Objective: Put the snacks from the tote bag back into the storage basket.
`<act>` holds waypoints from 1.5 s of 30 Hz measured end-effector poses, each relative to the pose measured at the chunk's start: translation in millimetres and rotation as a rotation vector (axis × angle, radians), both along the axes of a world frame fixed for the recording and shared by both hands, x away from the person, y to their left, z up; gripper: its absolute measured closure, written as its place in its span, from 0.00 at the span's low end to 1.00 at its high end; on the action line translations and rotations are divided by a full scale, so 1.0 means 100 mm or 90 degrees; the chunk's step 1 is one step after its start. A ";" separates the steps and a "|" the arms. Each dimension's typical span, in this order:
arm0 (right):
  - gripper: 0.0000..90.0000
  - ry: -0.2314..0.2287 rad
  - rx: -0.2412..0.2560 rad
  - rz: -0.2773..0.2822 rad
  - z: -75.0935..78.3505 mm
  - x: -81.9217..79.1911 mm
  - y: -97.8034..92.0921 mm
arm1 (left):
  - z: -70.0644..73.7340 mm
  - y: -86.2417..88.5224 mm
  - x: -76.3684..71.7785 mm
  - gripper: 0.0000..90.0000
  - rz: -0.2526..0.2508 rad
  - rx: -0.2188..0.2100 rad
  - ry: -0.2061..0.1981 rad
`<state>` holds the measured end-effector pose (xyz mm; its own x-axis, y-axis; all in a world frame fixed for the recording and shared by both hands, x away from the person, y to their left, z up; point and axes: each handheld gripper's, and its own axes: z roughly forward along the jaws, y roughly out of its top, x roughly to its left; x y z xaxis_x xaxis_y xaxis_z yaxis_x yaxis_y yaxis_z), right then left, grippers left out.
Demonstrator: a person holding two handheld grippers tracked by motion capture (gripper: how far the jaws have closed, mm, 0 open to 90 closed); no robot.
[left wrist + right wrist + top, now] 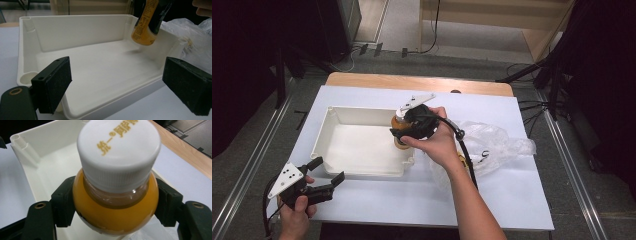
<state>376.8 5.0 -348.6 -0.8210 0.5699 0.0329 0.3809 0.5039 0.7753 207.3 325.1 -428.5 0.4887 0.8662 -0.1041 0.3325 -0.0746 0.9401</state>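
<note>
**Bottle held over tray, not yet set down**

Right gripper [404,131] is seen clamped on a small bottle of orange drink [115,202], its two black jaws pressed against the shoulder on either side, just below the white cap [118,155]. The bottle is carried in the air over the right end of the white tray [326,131], its base hanging clear above the tray floor in the left gripper view [144,25]. No contact between bottle and tray is shown.

Behind the right gripper, a crumpled clear plastic bag [497,142] lies on the white table cover [512,210], just beside the tray's right wall. The bottle is judged to be out of the bag and most of the way to the tray; lowering it to the floor and letting go are judged to be what is left.

Left gripper [324,176] is held with jaws wide apart and nothing between them, just outside the tray's near left corner, facing across the bare tray floor.
</note>
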 end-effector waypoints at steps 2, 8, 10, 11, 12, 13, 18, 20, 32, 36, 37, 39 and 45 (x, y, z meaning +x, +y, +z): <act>0.34 0.001 0.000 0.000 -0.01 0.00 0.00 | 0.00 0.00 0.00 0.10 0.000 -0.001 0.000; 0.34 0.004 0.001 -0.002 -0.07 0.01 0.02 | 0.00 0.00 0.00 0.10 0.000 -0.001 0.000; 0.34 0.003 0.001 0.000 -0.09 0.02 0.01 | 0.00 0.00 0.00 0.10 -0.001 0.000 0.000; 0.34 0.008 0.002 -0.003 -0.10 0.02 0.01 | 0.00 0.00 0.00 0.10 -0.001 0.000 0.000; 0.34 0.006 0.002 -0.001 -0.12 0.02 0.01 | 0.00 0.00 0.00 0.10 -0.001 0.000 0.000; 0.34 0.008 0.001 -0.003 -0.13 0.02 0.00 | 0.00 0.00 0.00 0.10 -0.001 0.000 0.000; 0.34 0.012 0.003 0.000 -0.18 0.03 0.00 | 0.00 0.00 0.00 0.10 -0.002 0.002 -0.001; 0.34 0.014 0.003 -0.002 -0.20 0.04 0.00 | 0.00 -0.01 0.00 0.10 -0.001 0.001 0.000; 0.34 0.021 -0.005 -0.004 -0.29 0.06 0.01 | 0.00 -0.01 0.00 0.10 -0.001 0.002 0.000; 0.34 0.024 -0.011 -0.001 -0.31 0.07 0.02 | 0.00 -0.01 0.00 0.10 -0.001 0.003 0.001; 0.34 0.026 -0.011 -0.002 -0.31 0.08 0.02 | 0.00 -0.01 0.00 0.10 -0.001 0.004 0.001; 0.34 0.028 -0.014 -0.003 -0.33 0.09 0.02 | 0.00 -0.01 0.00 0.10 -0.001 0.004 0.001; 0.34 0.031 -0.019 -0.004 -0.36 0.10 0.04 | 0.00 -0.01 0.00 0.10 -0.001 0.003 0.000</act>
